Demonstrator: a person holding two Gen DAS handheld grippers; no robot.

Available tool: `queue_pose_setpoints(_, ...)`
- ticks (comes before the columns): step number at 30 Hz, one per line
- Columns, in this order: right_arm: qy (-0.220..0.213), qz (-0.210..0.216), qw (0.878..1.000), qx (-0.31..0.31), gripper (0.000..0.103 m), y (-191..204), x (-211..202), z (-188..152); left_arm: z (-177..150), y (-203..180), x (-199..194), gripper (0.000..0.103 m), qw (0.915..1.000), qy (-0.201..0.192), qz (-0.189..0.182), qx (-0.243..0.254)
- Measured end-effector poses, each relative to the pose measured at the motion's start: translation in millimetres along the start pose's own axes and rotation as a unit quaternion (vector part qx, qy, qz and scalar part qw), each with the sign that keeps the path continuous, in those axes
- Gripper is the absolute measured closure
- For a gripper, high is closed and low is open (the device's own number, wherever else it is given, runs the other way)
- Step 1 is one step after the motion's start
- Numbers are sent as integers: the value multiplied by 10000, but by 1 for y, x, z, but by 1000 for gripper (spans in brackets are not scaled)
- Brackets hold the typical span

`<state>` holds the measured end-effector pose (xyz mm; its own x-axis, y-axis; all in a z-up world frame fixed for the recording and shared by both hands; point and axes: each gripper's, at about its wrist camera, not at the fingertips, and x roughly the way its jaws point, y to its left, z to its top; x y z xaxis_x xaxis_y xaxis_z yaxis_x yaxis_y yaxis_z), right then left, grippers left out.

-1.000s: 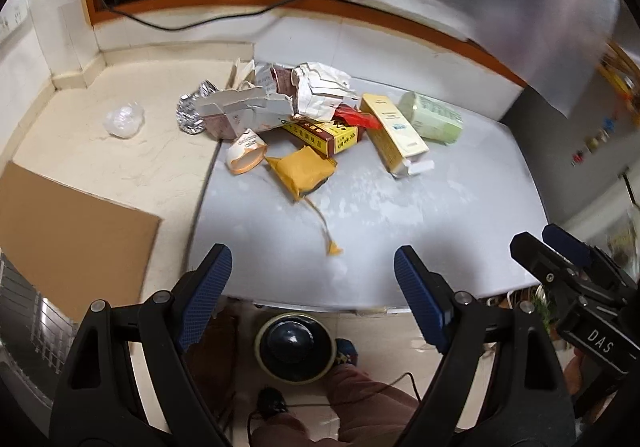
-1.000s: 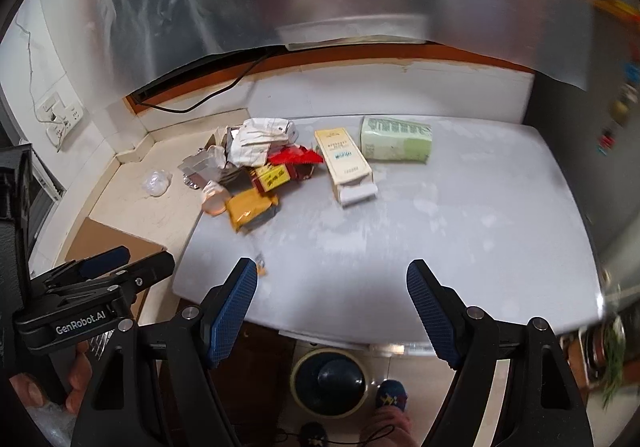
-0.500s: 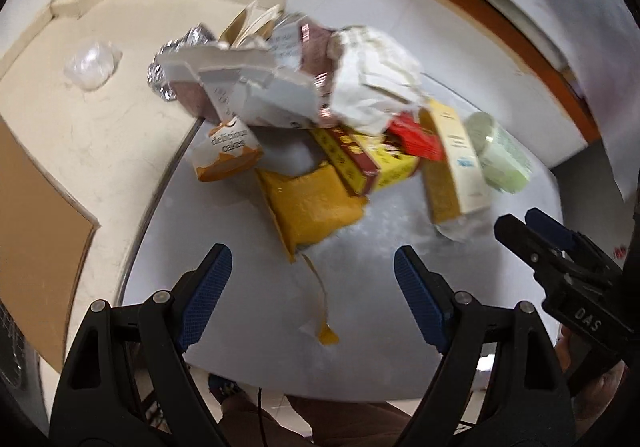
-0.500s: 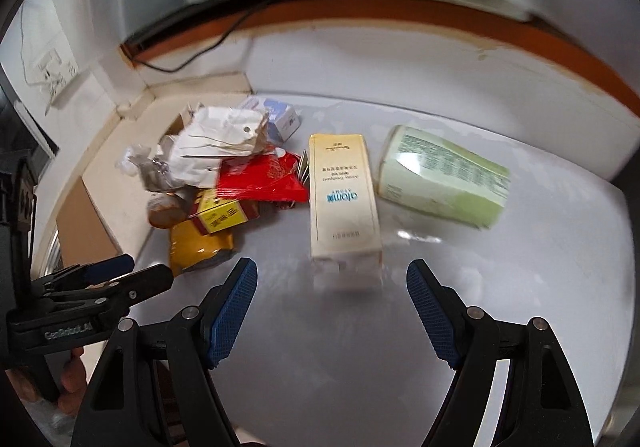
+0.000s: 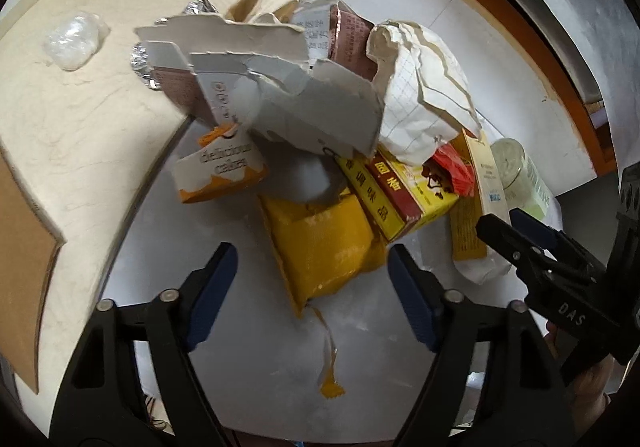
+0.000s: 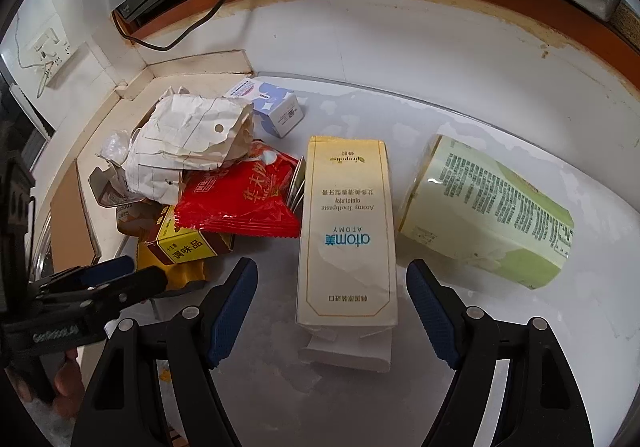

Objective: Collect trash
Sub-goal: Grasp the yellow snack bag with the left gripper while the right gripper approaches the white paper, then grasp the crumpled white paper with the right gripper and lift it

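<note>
- The left hand-held gripper points down at the white bench; its blue-padded jaws stand wide apart and have just been closing a little. The near end of a flat mustard-yellow plastic pouch lies between the pads, which do not press on it.
- A thin yellow torn strip trails from that pouch toward the bottom of the left wrist view, between the gripper's arms.
- Beyond the pouch the trash is heaped: a white-and-orange snack box printed "delicious cakes", torn grey cardboard, a crumpled sheet of white lined paper and a yellow-and-maroon carton. The cardboard covers much of what lies under it, so the lower pieces are hard to tell apart.
- Crumpled silver foil shows only in part behind the cardboard, to the far left of the gripper.
- The right hand-held gripper is likewise wide open and holds nothing; a long cream toothpaste box lies lengthwise between its pads, untouched, its near flap open.
- To the right of that gripper lies a pale green printed packet on its side, apart from the box.
- To its left a red foil sachet overlaps the carton; a small white-and-blue box sits farther back.
- Each gripper shows at the edge of the other's view, partly cut off.
</note>
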<state>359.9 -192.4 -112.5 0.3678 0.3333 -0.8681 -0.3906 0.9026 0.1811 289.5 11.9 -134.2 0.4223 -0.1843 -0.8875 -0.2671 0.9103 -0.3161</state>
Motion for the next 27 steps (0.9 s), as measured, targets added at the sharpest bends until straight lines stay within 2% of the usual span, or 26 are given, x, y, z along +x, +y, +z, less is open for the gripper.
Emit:
queue_pose_setpoints(3,-5,37,10000,0,24,0,1,2,2,-3,8,37,9999,73,-96,45)
queue_pose_setpoints(9,-19,99,9999,29,27,-4,-4,1,1,-10,22,68,9996,177,-129,197)
queue_pose_setpoints(11,-49,125,9999,35,28,-4,-8,1,1,-13,20,75,9996,99,-121,254)
queue_pose_setpoints(13,-103,134,9999,6,28,-2,-12,1,-1,-17,18,90,9993,31,-134,358)
queue_pose_setpoints(17,-224,188,9995,-112,28,6,-22,2,-9,-24,11,93,9982,-98,165,570)
queue_pose_setpoints(27,-465,609,9964,-361,28,37,-36,15,-18,-13,-18,98,9997,-192,96,146)
